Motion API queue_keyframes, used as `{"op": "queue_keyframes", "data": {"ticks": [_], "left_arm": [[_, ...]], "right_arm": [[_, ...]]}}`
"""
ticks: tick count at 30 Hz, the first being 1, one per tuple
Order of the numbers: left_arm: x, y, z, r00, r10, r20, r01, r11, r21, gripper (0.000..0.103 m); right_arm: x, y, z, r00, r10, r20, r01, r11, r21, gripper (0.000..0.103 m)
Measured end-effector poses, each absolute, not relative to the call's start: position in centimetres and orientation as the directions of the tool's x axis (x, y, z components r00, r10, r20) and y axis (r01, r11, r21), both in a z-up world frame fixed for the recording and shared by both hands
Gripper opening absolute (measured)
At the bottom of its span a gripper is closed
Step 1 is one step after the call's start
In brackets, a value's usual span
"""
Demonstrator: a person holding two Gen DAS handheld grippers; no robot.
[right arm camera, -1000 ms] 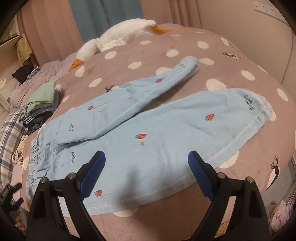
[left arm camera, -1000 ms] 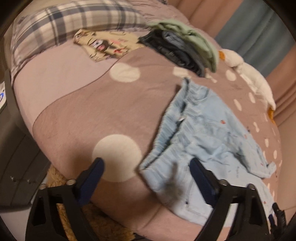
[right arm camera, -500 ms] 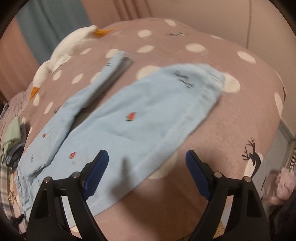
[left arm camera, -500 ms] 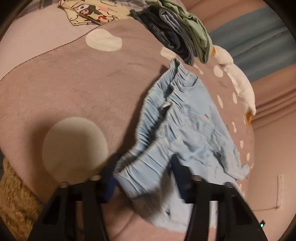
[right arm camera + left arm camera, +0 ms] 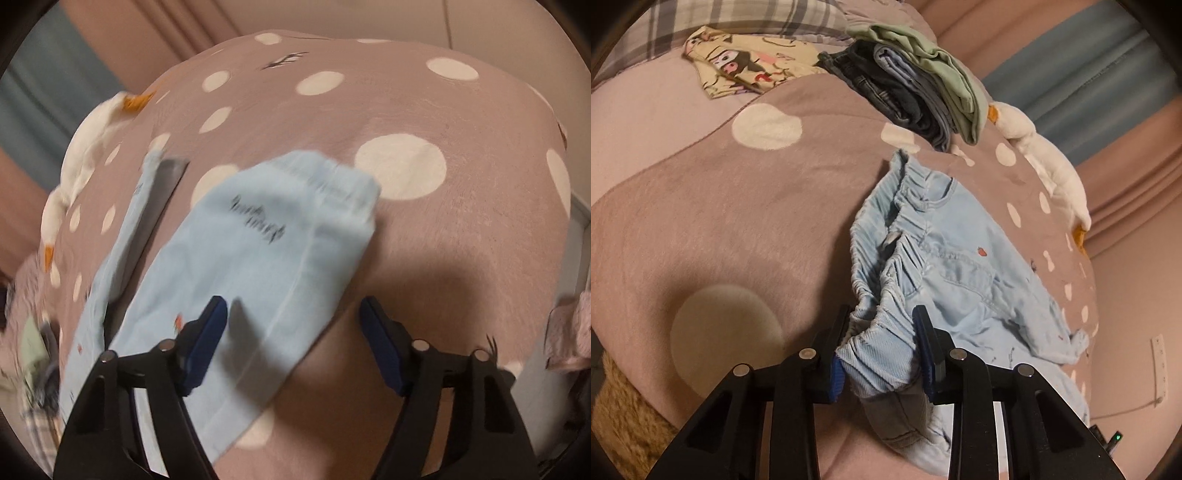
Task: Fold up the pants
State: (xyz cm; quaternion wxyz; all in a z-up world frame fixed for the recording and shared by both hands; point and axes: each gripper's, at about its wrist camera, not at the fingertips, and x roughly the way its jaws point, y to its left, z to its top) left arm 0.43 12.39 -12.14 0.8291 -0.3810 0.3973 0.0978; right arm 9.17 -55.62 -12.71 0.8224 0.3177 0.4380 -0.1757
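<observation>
The light-blue pants (image 5: 960, 258) lie spread across the bed, waistband bunched at lower centre of the left wrist view, legs running off to the lower right. And there's the grab: the left gripper (image 5: 882, 343) has its jaws clamped on a thick gather of the elastic waistband, ruched cloth bulging between the blue pads. Over in the right wrist view, the near pant leg (image 5: 266, 258) stretches from lower left up to centre, its cuff landing just beside a big white dot; the second leg is a narrow strip further left. The right gripper (image 5: 295, 332) hovers low over that near leg with jaws apart, nothing between them, one pad above the cloth and the other past its edge over the bedspread.

So this looks like the opening step: one end secured, the other hand lining up. The next move likely calls for the right jaws to close on the leg's edge or cuff, so the two legs can be brought together lengthwise.

Texture-wise, it's soft woven cotton with a denim look, a puckered elastic waist, tiny strawberry prints and dark script near the cuff. It'll drape and slide, not hold a crease. The bedspread (image 5: 424, 92) is a plush mauve fleece with white polka dots. Beyond, in the upper part of the left view, sit a folded clothes stack (image 5: 916, 92) and a white goose plush (image 5: 1052, 166).
</observation>
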Motion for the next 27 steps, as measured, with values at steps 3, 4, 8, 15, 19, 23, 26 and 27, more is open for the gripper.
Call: {"op": "queue_keyframes", "data": {"ticks": [3,4,8,15,19,23,26,27], "left_arm": [[1.7,12.7,-10.6,0.668,-0.142,-0.73,-0.441,0.715,-0.542,0.03],[1.9,12.9,-9.7,0.688,-0.145,-0.711,-0.424,0.715,-0.556,0.03],[1.6,12.8,-6.2,0.711,-0.1,-0.696,-0.364,0.795,-0.486,0.03],[-0.6,15.1,-12.3,0.508,-0.041,-0.86,-0.492,0.806,-0.329,0.03],[-0.9,15.6,-13.9,0.475,-0.051,-0.878,-0.517,0.791,-0.326,0.032],[-0.7,15.3,-13.0,0.478,-0.04,-0.878,-0.51,0.801,-0.314,0.032],[-0.4,15.1,-14.3,0.442,-0.034,-0.896,-0.52,0.805,-0.287,0.034],[-0.3,15.0,-14.5,0.443,-0.025,-0.896,-0.517,0.809,-0.278,0.035]], "right_arm": [[11.4,-56.1,-12.7,0.539,-0.012,-0.843,0.559,0.753,0.347,0.006],[11.8,-56.1,-12.2,0.538,-0.005,-0.843,0.554,0.756,0.349,0.006],[9.2,-54.5,-6.3,0.693,-0.001,-0.721,0.439,0.794,0.421,0.005],[3.8,-54.2,-11.8,0.548,-0.022,-0.836,0.512,0.8,0.314,0.006],[2.7,-54.6,-12.6,0.545,-0.022,-0.838,0.528,0.786,0.323,0.005],[2.5,-54.3,-10.4,0.589,-0.063,-0.805,0.504,0.808,0.305,0.005],[3.3,-54.4,-12.3,0.528,-0.064,-0.847,0.528,0.806,0.268,0.005],[3.6,-54.6,-13.4,0.504,-0.049,-0.862,0.537,0.8,0.268,0.005]]}}
